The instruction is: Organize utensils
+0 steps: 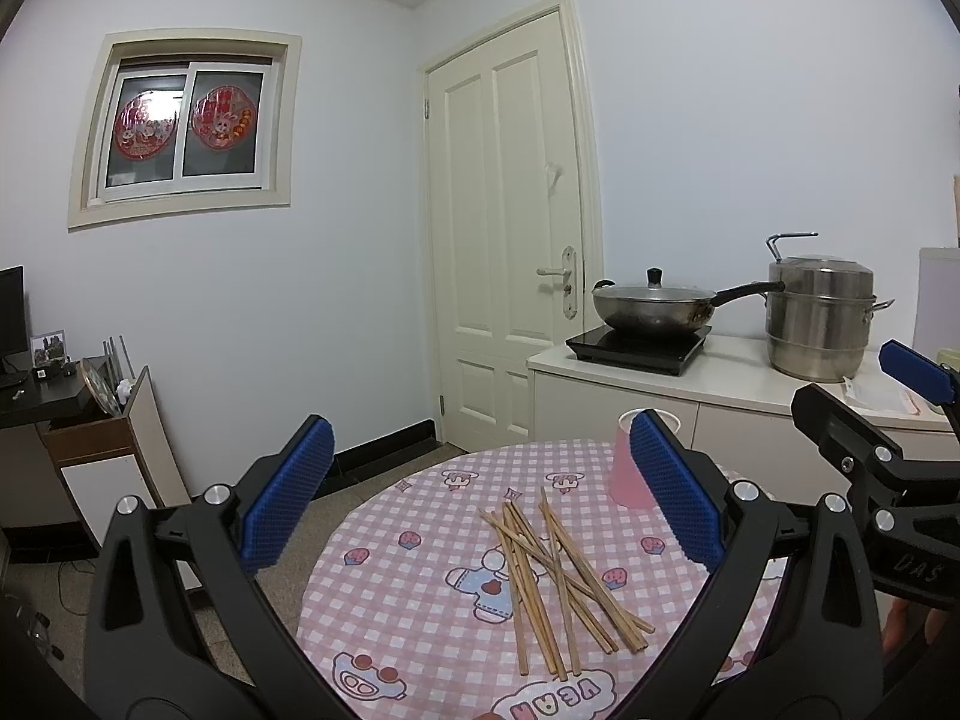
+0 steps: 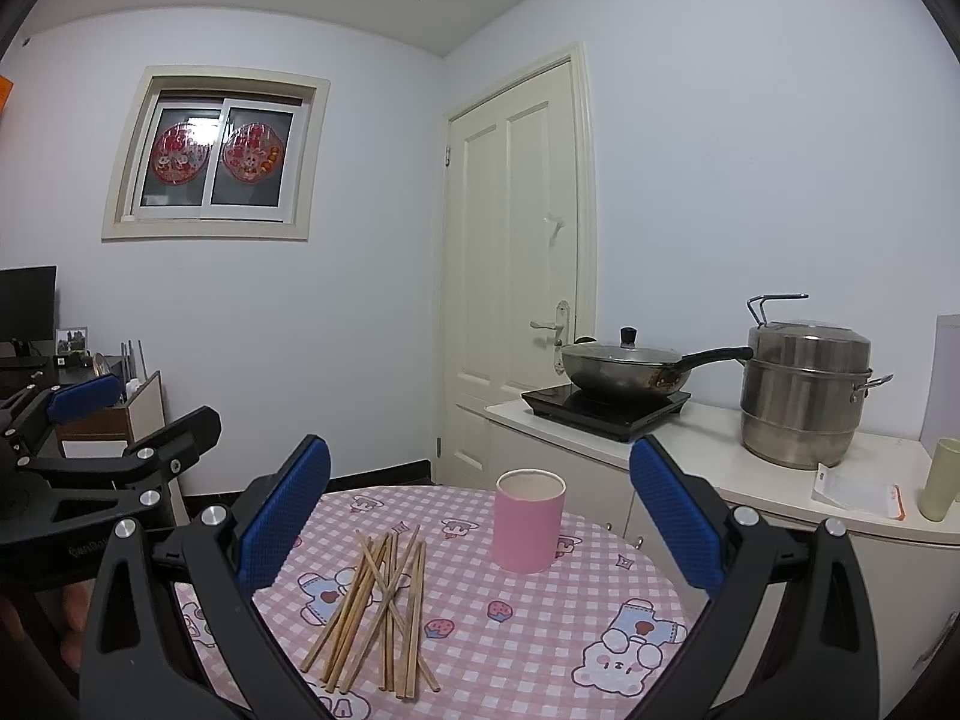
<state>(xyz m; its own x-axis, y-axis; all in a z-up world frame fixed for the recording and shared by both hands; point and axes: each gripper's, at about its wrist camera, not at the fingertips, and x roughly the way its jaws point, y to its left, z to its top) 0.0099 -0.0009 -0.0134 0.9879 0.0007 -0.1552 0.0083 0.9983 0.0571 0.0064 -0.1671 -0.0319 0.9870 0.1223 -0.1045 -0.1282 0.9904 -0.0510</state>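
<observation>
left wrist view: left gripper [image 1: 480, 510] held above the round desk [image 1: 408, 600] with its pink checked cloth, fingers [image 1: 288, 492] spread wide apart, nothing between them. the chopsticks [image 1: 555, 582] lie in a loose crossed pile on the cloth, framed between the two fingers. the pink cup [image 1: 627, 477] stands upright at the desk's far side, but here the nearer blue finger covers much of it — only its left flank and part of the rim show. the right gripper [image 1: 900, 420] comes in at the right edge of this view.

right wrist view: right gripper [image 2: 480, 510] also above the desk [image 2: 540, 630], fingers [image 2: 672, 516] wide apart and holding nothing. this view gives the cup [image 2: 529, 521] whole: open mouth up, standing free on the cloth, near the pile but not touching it. the left gripper [image 2: 78, 420] shows at the left edge; its fingers read as apart here too.

chopsticks [image 2: 384, 606] — long axes run roughly near-to-far across the desk, fanned and overlapping. in the right view the far ends bunch closer together and the near ends splay out. which ends are the tips i cannot tell.

behind, both views: wok [image 2: 624, 369] on a black cooktop [image 2: 606, 405], steel steamer pot [image 2: 804, 390] beside it, cream door [image 2: 516, 276].
</observation>
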